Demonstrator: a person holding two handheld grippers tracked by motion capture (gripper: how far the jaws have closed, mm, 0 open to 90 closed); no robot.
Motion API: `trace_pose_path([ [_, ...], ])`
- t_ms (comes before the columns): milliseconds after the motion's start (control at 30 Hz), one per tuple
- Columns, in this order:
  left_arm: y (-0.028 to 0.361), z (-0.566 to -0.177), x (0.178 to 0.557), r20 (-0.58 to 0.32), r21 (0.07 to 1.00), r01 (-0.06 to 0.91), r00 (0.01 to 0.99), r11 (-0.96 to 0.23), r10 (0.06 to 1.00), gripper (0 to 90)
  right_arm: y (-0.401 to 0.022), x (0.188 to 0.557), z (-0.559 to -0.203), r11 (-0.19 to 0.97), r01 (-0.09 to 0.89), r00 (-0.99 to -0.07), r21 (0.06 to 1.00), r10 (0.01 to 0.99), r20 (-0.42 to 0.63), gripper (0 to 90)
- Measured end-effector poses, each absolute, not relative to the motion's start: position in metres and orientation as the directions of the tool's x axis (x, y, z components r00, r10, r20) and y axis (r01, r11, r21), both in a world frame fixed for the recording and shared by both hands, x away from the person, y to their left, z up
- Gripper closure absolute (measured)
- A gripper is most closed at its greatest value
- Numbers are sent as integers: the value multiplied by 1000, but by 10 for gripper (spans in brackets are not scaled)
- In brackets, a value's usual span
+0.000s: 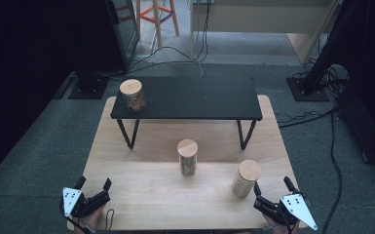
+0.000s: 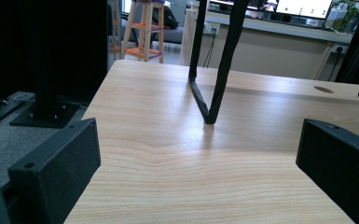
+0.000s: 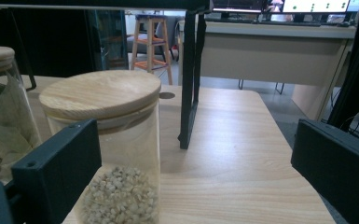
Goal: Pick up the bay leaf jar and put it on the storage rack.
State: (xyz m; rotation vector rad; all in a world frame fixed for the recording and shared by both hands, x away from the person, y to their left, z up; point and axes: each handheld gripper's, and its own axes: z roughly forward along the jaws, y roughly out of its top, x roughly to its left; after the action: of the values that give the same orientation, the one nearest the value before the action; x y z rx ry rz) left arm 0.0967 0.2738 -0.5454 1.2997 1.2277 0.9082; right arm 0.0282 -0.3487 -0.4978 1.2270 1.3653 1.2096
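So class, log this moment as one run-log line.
left gripper: open, idle | right gripper: open beside grain jar | leaf jar: mid-table | third jar: on shelf

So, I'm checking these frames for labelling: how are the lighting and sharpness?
High view: dim, table lit evenly, surroundings nearly black, mildly soft. Left gripper view: brighter, the rack leg casts a soft shadow. Right gripper view: the nearest jar is fairly sharp, the screens behind glare.

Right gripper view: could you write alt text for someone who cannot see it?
A glass jar of pale grains with a flat wooden lid stands on a light wooden table, just behind the left of two open black fingers. A second jar holding leaves sits at the left edge.
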Motion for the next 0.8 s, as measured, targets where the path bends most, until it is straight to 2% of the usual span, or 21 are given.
trace_pose_path([
  [800,275,-546,96,-149,981,151,175,123,973,0,-319,25,-483,35,88,-162,996,987,-21,2],
])
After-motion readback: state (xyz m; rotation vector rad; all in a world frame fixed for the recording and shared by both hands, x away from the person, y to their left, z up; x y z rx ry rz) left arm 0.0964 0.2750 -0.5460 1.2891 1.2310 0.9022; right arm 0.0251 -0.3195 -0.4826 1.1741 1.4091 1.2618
